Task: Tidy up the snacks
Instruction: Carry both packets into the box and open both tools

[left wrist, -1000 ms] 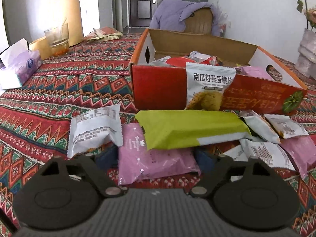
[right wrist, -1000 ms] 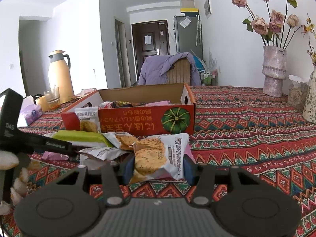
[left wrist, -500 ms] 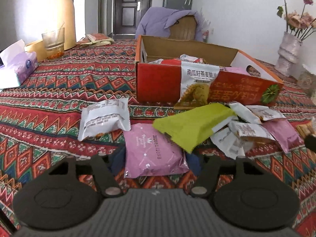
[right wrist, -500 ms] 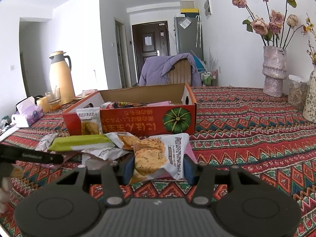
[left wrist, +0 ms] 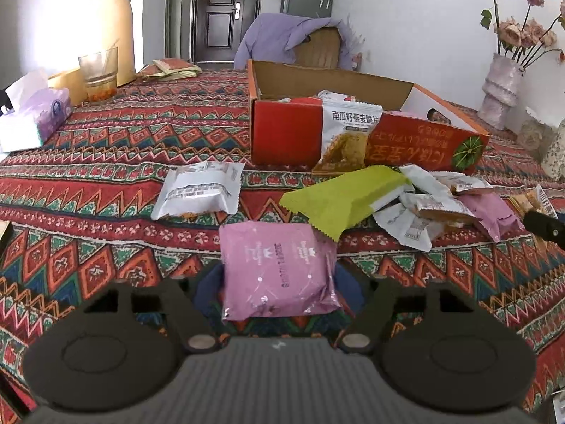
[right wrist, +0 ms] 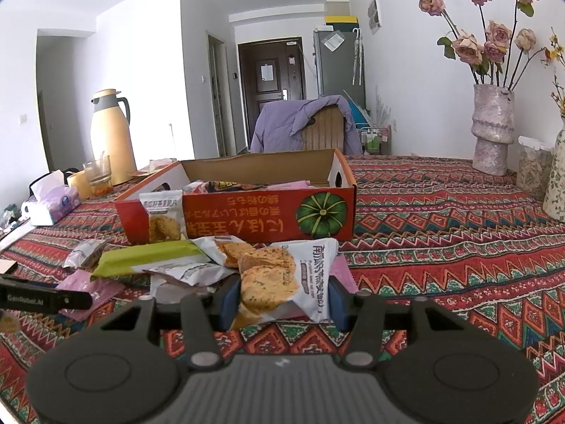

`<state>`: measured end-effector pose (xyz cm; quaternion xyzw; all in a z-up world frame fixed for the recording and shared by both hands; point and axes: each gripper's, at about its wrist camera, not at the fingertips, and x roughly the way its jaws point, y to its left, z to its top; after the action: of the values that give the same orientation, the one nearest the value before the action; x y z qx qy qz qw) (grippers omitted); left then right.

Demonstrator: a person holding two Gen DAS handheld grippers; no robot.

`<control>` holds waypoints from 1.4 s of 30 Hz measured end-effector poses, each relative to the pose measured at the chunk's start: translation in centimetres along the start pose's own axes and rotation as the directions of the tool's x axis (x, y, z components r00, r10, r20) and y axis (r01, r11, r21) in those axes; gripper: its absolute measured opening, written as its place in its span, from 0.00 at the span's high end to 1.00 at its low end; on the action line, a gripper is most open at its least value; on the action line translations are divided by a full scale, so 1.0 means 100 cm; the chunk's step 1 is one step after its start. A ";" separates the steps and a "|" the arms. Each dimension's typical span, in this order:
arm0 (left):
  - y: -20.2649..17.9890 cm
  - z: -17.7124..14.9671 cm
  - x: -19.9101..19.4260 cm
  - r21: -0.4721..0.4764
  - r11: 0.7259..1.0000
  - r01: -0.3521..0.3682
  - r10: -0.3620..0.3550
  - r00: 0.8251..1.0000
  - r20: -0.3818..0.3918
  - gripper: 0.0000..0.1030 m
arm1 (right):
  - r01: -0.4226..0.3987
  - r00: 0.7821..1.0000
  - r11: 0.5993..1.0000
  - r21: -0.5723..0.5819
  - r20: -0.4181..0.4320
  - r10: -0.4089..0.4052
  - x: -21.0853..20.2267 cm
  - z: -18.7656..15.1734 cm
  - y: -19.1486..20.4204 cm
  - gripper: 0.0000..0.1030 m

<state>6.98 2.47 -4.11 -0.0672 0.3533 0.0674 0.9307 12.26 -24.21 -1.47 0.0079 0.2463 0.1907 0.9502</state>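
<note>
My left gripper (left wrist: 279, 282) is shut on a pink snack packet (left wrist: 277, 268) and holds it above the patterned tablecloth. My right gripper (right wrist: 282, 298) is shut on a white cracker packet (right wrist: 282, 275), low over the cloth. A red cardboard box (left wrist: 289, 134) with several snacks inside stands behind; it also shows in the right wrist view (right wrist: 247, 212). A white cracker packet (left wrist: 349, 134) leans on its front wall. A green packet (left wrist: 342, 201) lies on a pile of loose packets (left wrist: 434, 208). A white packet (left wrist: 201, 190) lies alone to the left.
A yellow thermos (left wrist: 113, 21), a glass (left wrist: 99, 74) and a tissue pack (left wrist: 35, 120) stand at the far left. A vase with dried roses (right wrist: 492, 127) stands at the far right. A chair with a purple jacket (right wrist: 303, 123) is behind the table.
My left gripper has pulled back and risen with the pink packet, out from under the green packet. The right gripper with its cracker packet has stayed still.
</note>
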 end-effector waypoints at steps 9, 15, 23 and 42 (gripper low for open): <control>-0.009 0.004 0.013 0.022 0.998 -0.060 0.060 0.998 -0.012 0.30 | -0.003 1.000 1.000 -0.005 0.003 0.003 -0.002 0.000 0.002 0.51; -0.003 0.000 0.002 0.018 1.000 -0.016 0.016 1.000 0.008 0.38 | -0.006 1.000 1.000 -0.002 0.007 0.006 -0.003 -0.001 0.002 0.51; 0.005 -0.003 -0.020 0.000 1.000 0.013 -0.013 0.998 0.064 0.38 | -0.008 1.000 1.000 0.001 0.008 0.008 -0.003 -0.001 0.001 0.51; -0.009 0.039 -0.053 0.010 0.998 0.069 -0.069 0.971 0.231 0.38 | -0.025 0.998 1.000 -0.014 0.051 0.026 0.005 0.018 0.009 0.51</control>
<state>5.80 1.85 2.38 -0.0701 0.2403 0.0419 0.9673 13.21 -23.02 -0.07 0.0094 0.2205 0.2042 0.9537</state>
